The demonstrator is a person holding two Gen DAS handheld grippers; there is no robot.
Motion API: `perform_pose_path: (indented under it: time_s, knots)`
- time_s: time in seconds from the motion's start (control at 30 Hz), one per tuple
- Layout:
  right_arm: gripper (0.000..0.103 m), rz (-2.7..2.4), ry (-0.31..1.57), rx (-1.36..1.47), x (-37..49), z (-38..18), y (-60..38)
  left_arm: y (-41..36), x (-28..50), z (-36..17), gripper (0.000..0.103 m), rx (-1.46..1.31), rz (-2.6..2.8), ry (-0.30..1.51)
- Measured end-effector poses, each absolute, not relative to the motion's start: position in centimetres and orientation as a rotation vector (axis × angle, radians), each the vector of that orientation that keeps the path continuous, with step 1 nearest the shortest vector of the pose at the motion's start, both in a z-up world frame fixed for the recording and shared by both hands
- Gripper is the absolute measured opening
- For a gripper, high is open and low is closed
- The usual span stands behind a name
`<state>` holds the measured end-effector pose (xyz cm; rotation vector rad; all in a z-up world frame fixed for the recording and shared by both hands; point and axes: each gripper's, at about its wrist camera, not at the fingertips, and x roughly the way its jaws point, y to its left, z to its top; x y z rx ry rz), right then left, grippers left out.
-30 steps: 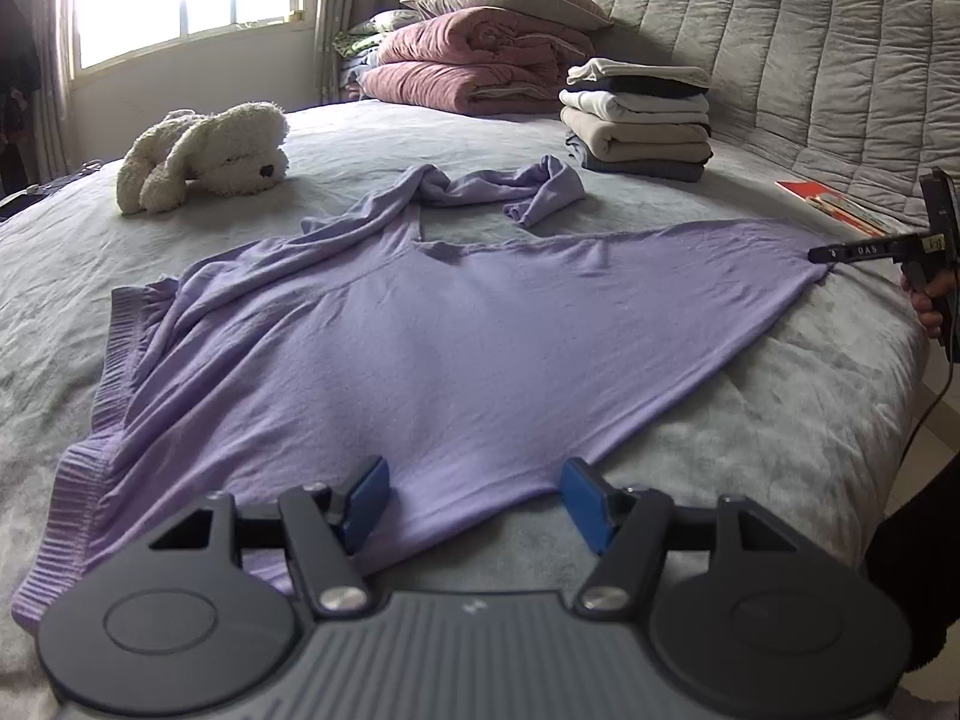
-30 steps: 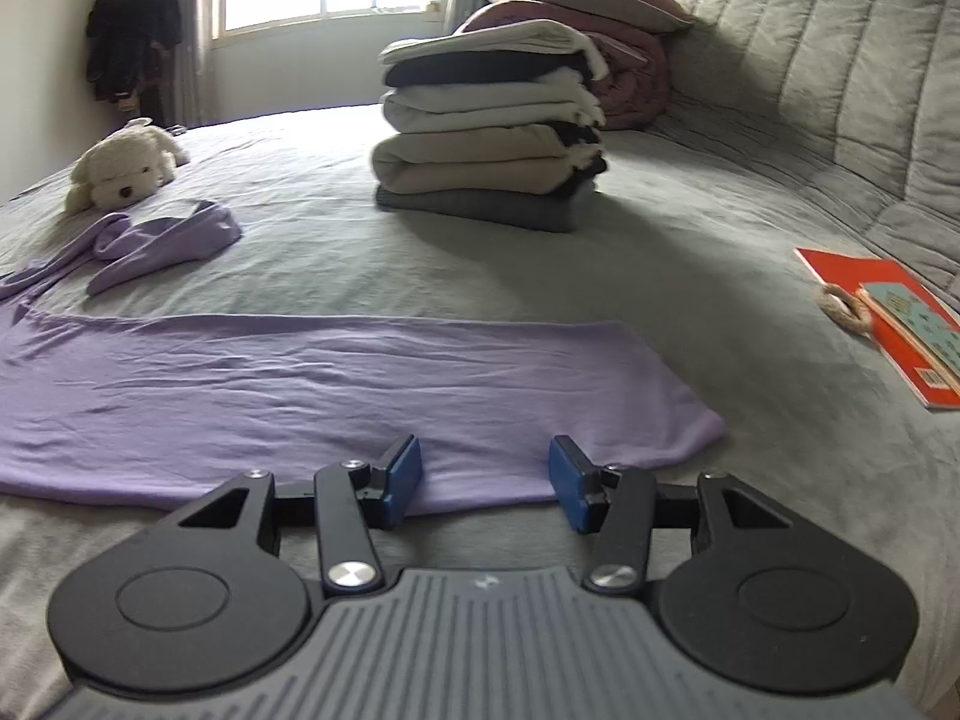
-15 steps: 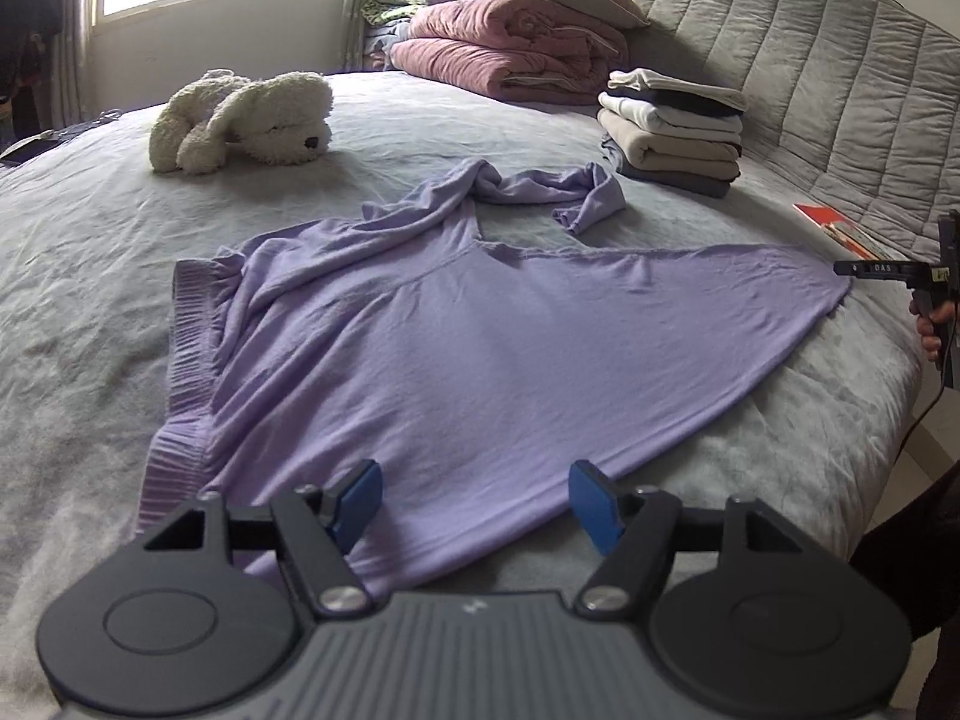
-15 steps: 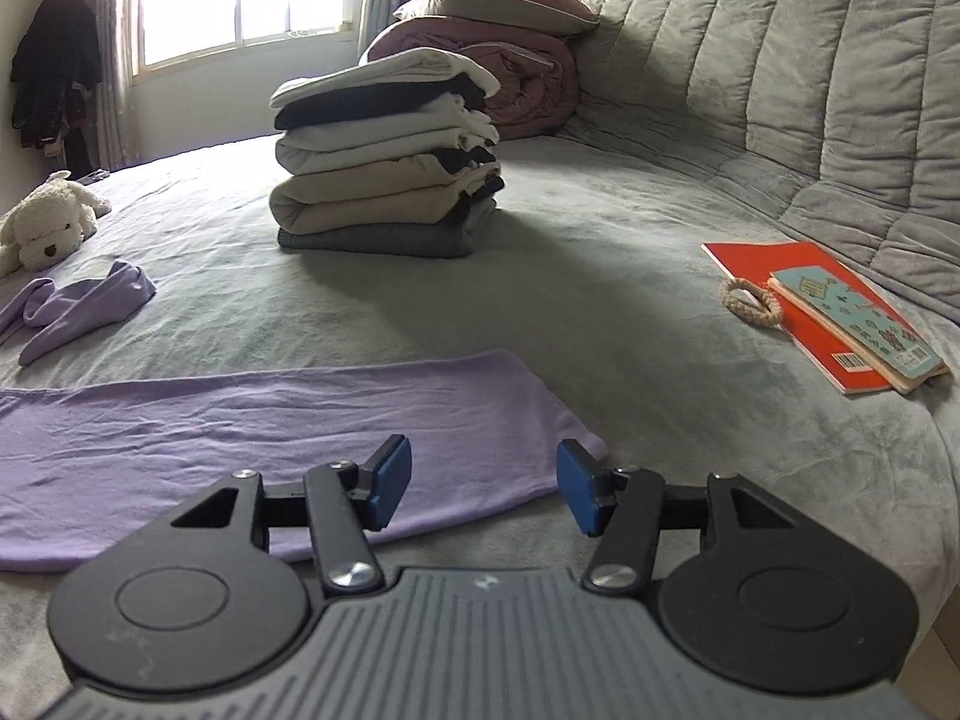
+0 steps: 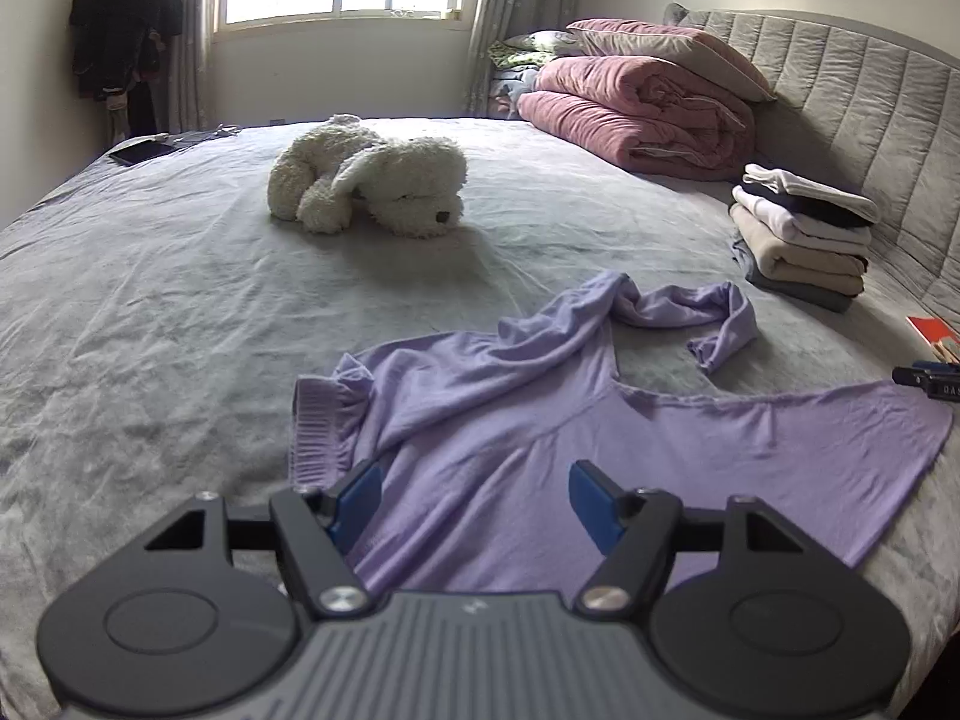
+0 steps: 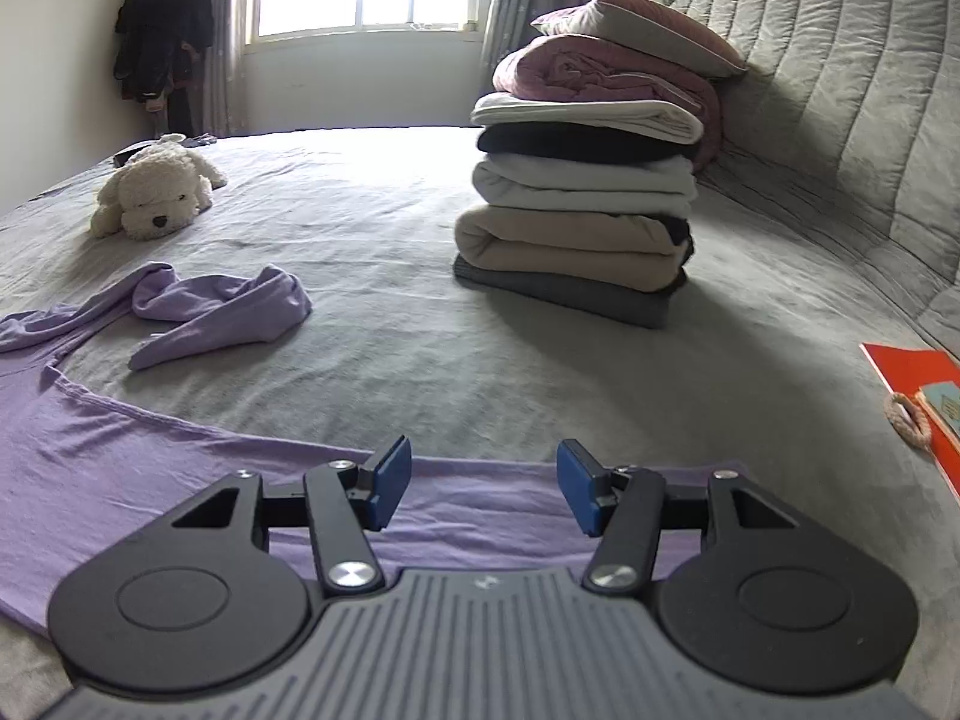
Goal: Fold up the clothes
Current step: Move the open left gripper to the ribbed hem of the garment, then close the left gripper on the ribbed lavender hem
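A lilac long-sleeved top (image 5: 600, 450) lies spread on the grey bed, one sleeve crumpled toward the headboard (image 5: 690, 312). My left gripper (image 5: 474, 498) hovers open over the top's body near its ribbed hem (image 5: 312, 420), nothing between its blue pads. My right gripper (image 6: 483, 489) is open above the stretched-out sleeve (image 6: 150, 474) close to its end; its tip also shows at the left wrist view's right edge (image 5: 927, 378). The crumpled sleeve (image 6: 222, 306) lies farther off in the right wrist view.
A stack of folded clothes (image 6: 582, 210) (image 5: 804, 228) stands near the quilted headboard (image 6: 840, 120). A white plush dog (image 5: 372, 180) lies mid-bed. Pink bedding and a pillow (image 5: 648, 108) are piled behind. A red book (image 6: 918, 384) and a braided ring (image 6: 909, 417) lie at the right.
Both grippers have risen and tilted up, so more of the room shows. The right one moved forward over the sleeve end. Both stay open; the top has not moved.
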<state>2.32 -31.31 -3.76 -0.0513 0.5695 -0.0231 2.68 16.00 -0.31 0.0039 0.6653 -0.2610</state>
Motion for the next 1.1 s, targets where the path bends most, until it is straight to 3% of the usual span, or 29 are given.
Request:
perform_pose_path:
  time_s: [0.53,1.1]
  knots:
    - [0.059,0.23,0.608,-0.146,8.4,-2.8,-20.7,20.6,10.0,-3.7,0.068,-0.178,-0.114,0.663]
    - [0.059,0.346,0.609,-0.193,10.1,-3.7,-14.0,26.1,11.9,-7.2,0.047,-0.379,-0.292,0.609]
